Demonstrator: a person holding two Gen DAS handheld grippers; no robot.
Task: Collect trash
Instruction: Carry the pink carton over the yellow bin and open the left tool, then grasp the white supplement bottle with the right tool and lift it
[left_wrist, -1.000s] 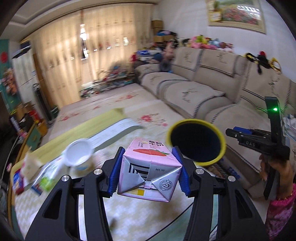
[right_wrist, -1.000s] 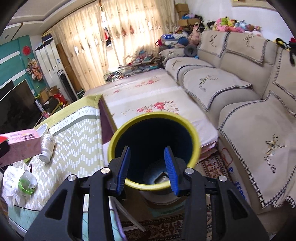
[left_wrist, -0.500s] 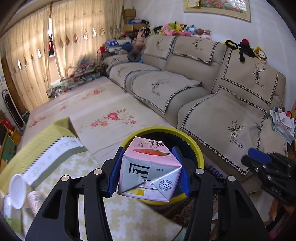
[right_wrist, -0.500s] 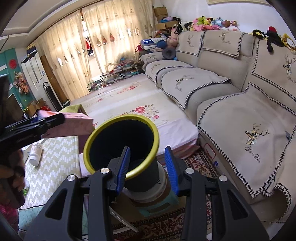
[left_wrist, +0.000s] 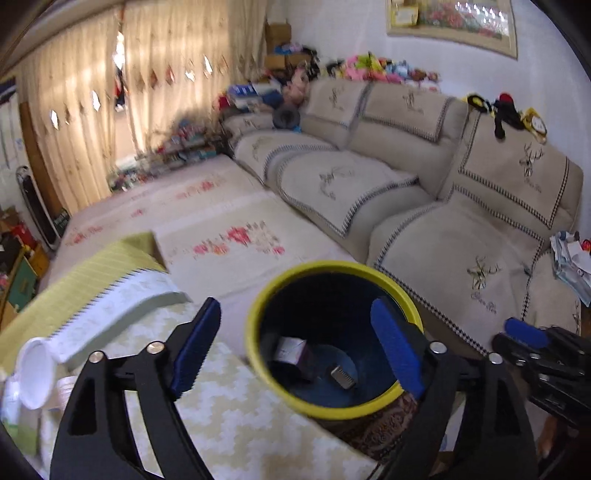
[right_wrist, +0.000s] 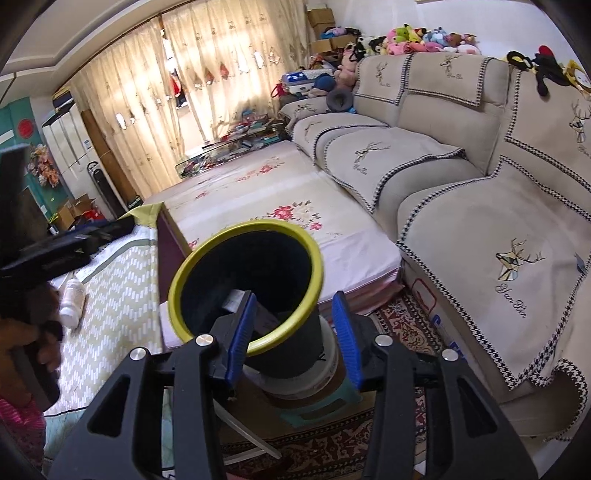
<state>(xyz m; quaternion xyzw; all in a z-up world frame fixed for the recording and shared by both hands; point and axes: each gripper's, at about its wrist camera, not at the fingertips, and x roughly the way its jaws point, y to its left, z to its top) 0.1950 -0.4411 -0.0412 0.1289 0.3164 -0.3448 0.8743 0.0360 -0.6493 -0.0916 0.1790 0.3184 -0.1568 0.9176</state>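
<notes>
A: Left wrist view first. What do the jaws do?

B: The left gripper (left_wrist: 299, 343) is released and its jaws are opening, wide apart, with nothing pressed between the blue pads. It hangs over the yellow-rimmed bin (left_wrist: 334, 338), which fills the lower centre of the frame.

A: And the trash?

B: The pink carton (left_wrist: 291, 350) lies inside the bin, at the lower left of its dark interior, tilted. A small silvery piece (left_wrist: 343, 374) lies just beside it on the bin's floor; I cannot tell what that is.

A: Anything else?

B: A white lid (left_wrist: 35, 369) at the far left edge on the patterned tablecloth (left_wrist: 229, 417), the beige sofa (left_wrist: 461, 221) across the right, and the right gripper (left_wrist: 535, 343) at the lower right edge.

A: Now the right wrist view.

B: The right gripper (right_wrist: 295, 332) sits at the lower centre. Its jaws are opening and straddle the near rim of the bin (right_wrist: 245, 284): the left pad is inside the rim, the right pad outside the wall. Whether the pads press on it I cannot tell.

A: The carton there?

B: A pale corner of it (right_wrist: 234, 299) shows inside the bin, just above the left pad. A white bottle (right_wrist: 72, 301) lies on the tablecloth (right_wrist: 114, 314) at the left, below the left gripper (right_wrist: 74, 243), seen side-on.
</notes>
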